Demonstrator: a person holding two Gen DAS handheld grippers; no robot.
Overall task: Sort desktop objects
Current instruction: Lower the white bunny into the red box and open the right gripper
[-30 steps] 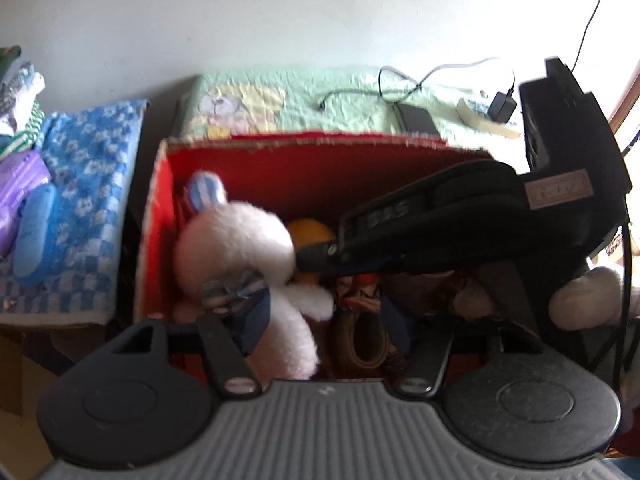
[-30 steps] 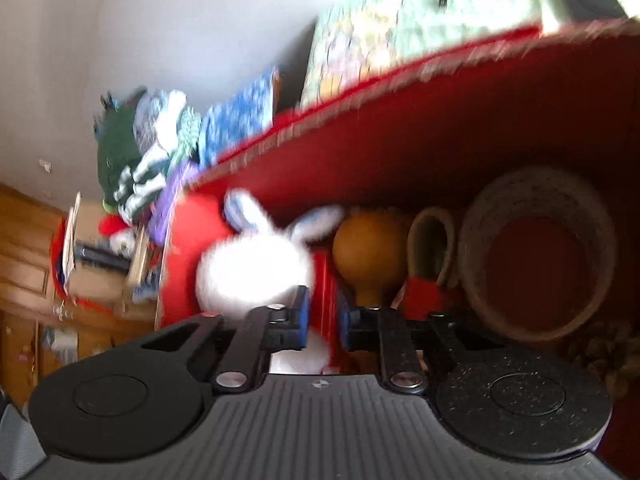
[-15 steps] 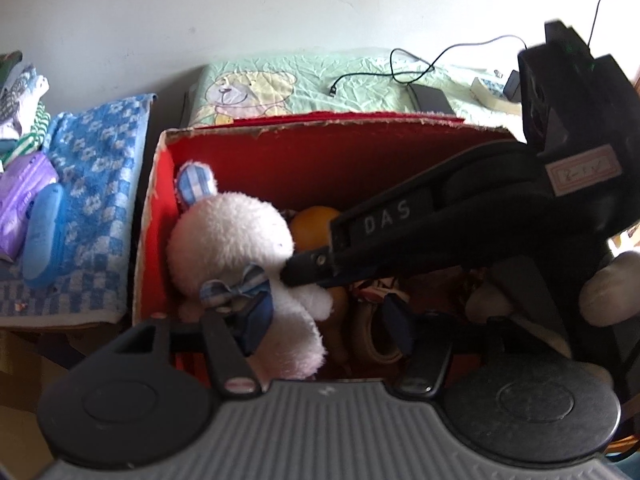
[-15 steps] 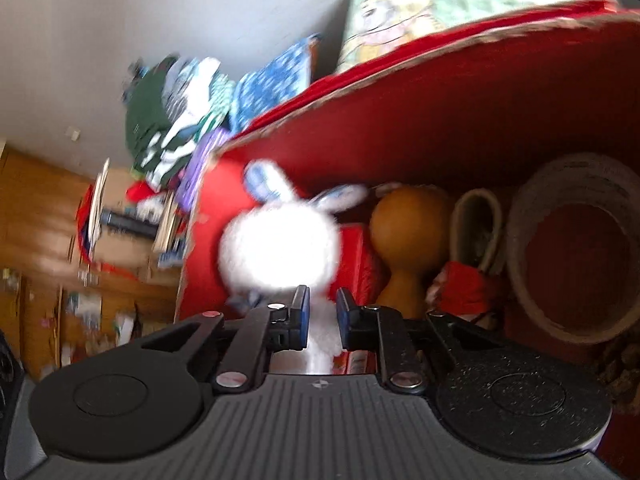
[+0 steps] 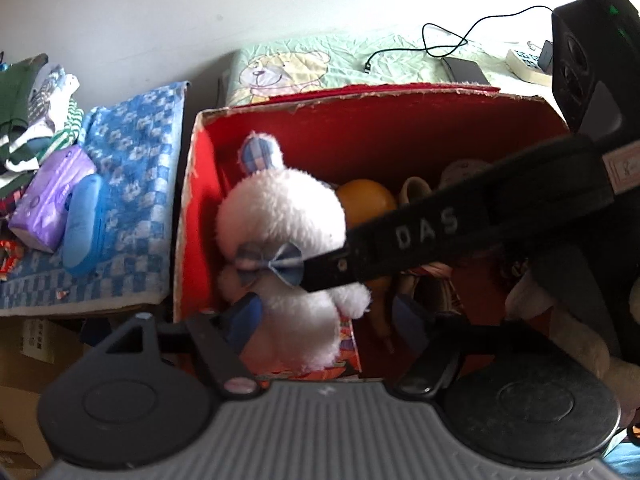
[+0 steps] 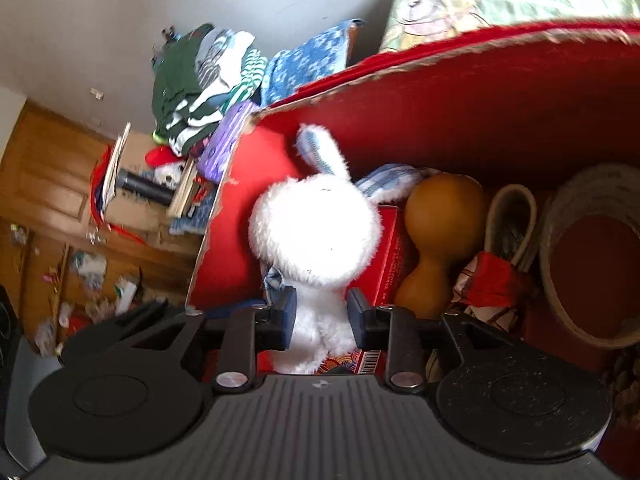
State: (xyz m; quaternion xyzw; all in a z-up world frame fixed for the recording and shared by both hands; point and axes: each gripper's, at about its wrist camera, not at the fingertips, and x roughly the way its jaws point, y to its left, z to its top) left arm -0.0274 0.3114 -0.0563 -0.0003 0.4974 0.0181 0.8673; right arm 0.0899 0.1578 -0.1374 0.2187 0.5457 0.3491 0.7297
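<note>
A blue checked towel is lying left of the red box. A white bunny toy is sitting in the left part of the box, on a red packet. The left tool is being held wide open over the box, with nothing gripped. The right tool is spread around the bunny's body, one pad on each side; a tight squeeze cannot be told. Right of the bunny, an orange gourd is lying, then a round basket.

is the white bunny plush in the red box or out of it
In. The white bunny plush sits inside the red box, the right claw straddling its body.
</note>
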